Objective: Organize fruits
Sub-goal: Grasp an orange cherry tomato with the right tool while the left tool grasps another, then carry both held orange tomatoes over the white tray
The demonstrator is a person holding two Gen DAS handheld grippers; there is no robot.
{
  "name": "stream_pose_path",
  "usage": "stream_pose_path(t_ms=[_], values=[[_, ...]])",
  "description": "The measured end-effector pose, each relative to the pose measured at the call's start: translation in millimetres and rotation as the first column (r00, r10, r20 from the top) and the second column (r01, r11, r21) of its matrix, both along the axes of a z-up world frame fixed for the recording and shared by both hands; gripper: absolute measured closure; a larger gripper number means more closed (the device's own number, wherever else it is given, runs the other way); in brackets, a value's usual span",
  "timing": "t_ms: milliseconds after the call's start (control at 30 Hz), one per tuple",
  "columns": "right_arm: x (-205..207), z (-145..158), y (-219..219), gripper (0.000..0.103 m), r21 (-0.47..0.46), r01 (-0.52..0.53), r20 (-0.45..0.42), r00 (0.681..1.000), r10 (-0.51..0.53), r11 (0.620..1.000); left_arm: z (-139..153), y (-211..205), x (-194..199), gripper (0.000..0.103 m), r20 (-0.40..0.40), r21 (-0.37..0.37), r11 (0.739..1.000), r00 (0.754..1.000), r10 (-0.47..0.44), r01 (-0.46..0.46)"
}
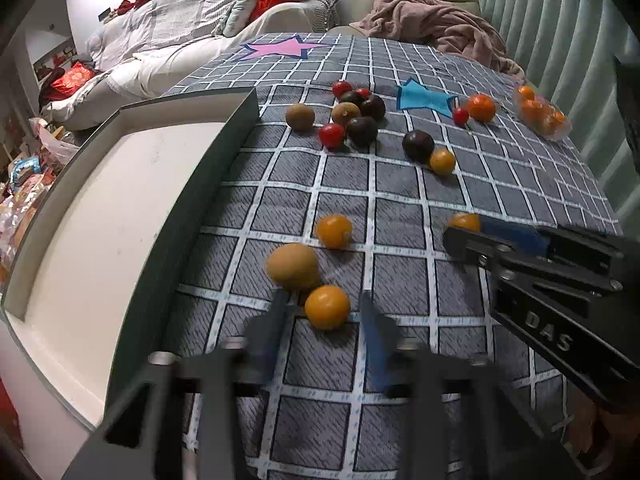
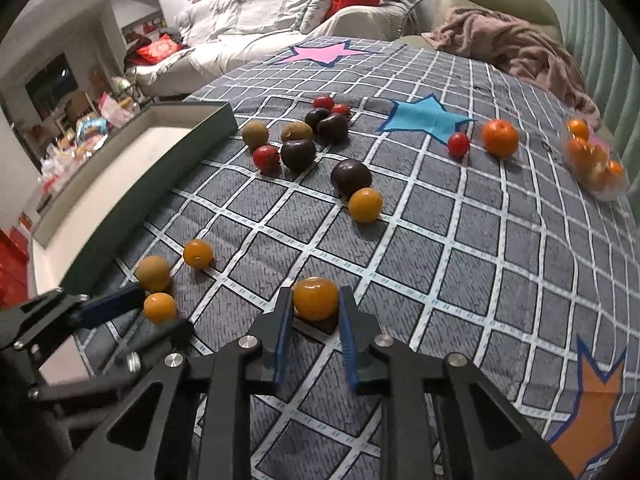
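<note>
Your right gripper (image 2: 314,314) brackets a round yellow-orange fruit (image 2: 315,298) at lower centre, fingers apart — lined up to close. Your left gripper (image 1: 326,314) likewise straddles a small orange fruit (image 1: 327,306), unclamped, beside the green-walled white tray (image 1: 224,140) — likely the destination.

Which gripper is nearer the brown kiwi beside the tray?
Left. The left gripper straddles a yellow fruit that sits right beside the kiwi. The right gripper is off to the kiwi's right, around a different orange fruit.
</note>
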State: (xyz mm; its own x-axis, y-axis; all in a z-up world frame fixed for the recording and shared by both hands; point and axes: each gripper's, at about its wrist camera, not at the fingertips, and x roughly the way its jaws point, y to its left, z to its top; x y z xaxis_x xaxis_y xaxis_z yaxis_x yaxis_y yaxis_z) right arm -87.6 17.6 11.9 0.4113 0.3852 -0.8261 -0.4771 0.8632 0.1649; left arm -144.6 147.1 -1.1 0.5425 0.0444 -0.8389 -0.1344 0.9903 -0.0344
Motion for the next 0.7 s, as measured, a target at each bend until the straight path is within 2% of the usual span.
stream_pose_path(t_ms=[400, 700], values=[[-9, 11, -29, 0.079, 0.095, 0.053, -0.029, 0.998, -0.051, 0.994, 4, 14, -7, 0.079, -0.006, -0.047, 0.999, 1.0, 0.002, -0.002], [-21, 25, -26, 0.079, 0.095, 0.05, -0.021, 0.999, -0.048, 0.994, 22, 28, -15, 0.079, 0.037, -0.068, 0.998, 0.999, 0.011, -0.008]])
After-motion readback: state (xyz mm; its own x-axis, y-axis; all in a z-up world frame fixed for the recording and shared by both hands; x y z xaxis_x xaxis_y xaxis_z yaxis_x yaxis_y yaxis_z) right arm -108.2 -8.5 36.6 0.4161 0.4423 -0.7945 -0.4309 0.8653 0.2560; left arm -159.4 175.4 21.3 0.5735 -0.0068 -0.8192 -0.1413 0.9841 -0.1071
